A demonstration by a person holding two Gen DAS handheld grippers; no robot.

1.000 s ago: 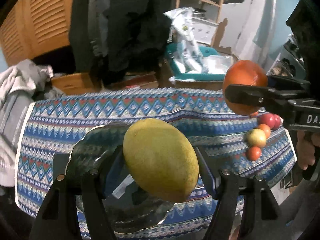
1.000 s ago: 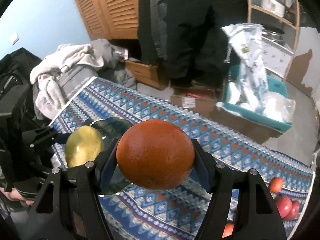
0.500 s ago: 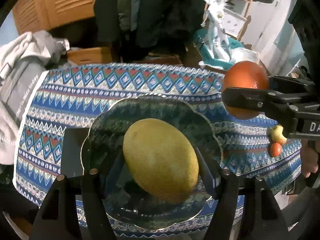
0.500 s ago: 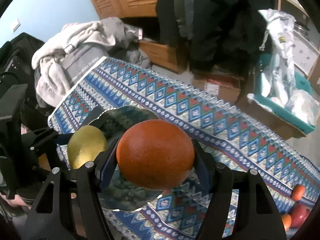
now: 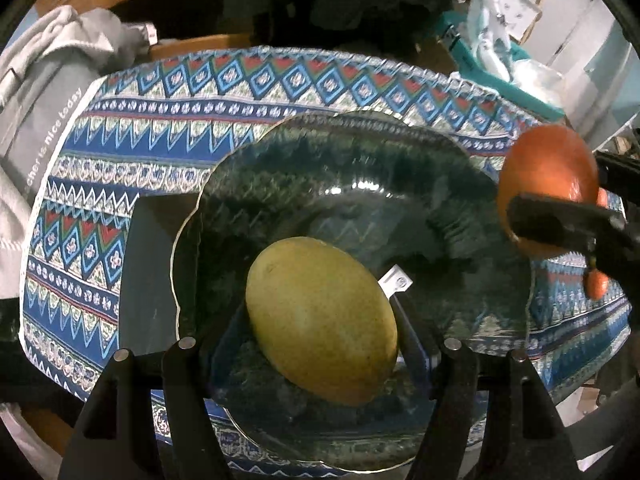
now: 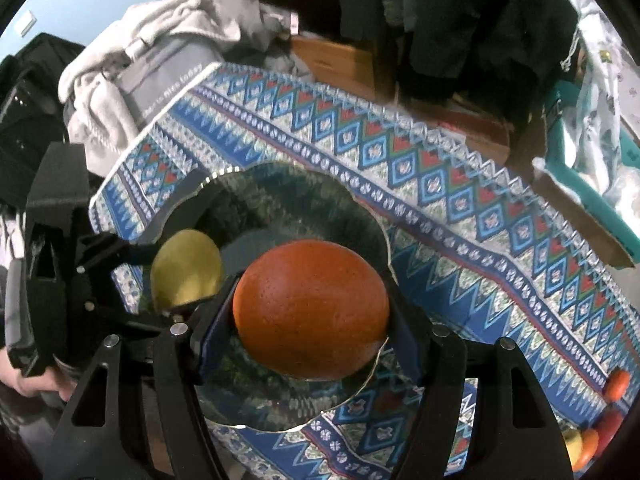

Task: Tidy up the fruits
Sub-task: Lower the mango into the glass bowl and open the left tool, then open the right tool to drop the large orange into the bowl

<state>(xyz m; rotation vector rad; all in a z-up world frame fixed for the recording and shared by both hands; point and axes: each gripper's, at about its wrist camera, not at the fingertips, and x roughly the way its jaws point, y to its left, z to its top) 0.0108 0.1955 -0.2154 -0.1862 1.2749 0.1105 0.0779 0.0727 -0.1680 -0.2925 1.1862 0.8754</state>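
Glass plate: the dark green, scallop-edged glass plate (image 5: 360,168) lies on the blue, red and white zigzag-patterned tablecloth (image 5: 160,92); a second ago it was a small disc low in both views, and now it fills the middle of each, so both tools have come down over it.

Left gripper: the black two-finger left gripper (image 5: 320,320) has its jaws spread wide and pressed against the sides of the yellow-green oval mango (image 5: 320,320), which hangs just over the near half of the plate (whether it touches the glass yet, I cannot tell).

Right gripper: the black two-finger right gripper (image 6: 310,308) grips the round orange fruit (image 6: 310,308) across its widest part, jaws well apart; in the right wrist view the orange sits above the plate's middle, beside the mango, while the left wrist view puts it by the plate's right rim.

What changed: both fruits went from high above the cloth to low over the plate, the orange swinging in from the side.

Meaning for the task: this looks like the placing step, with both pieces close to being set down; nothing is released so far.

Left to sort: a cluster of small red, orange and yellow fruits (image 6: 600,428) waits at the cloth's far right end, well apart from the plate.

Risk: two round fruits on smooth glass may roll or knock together (release them gently).
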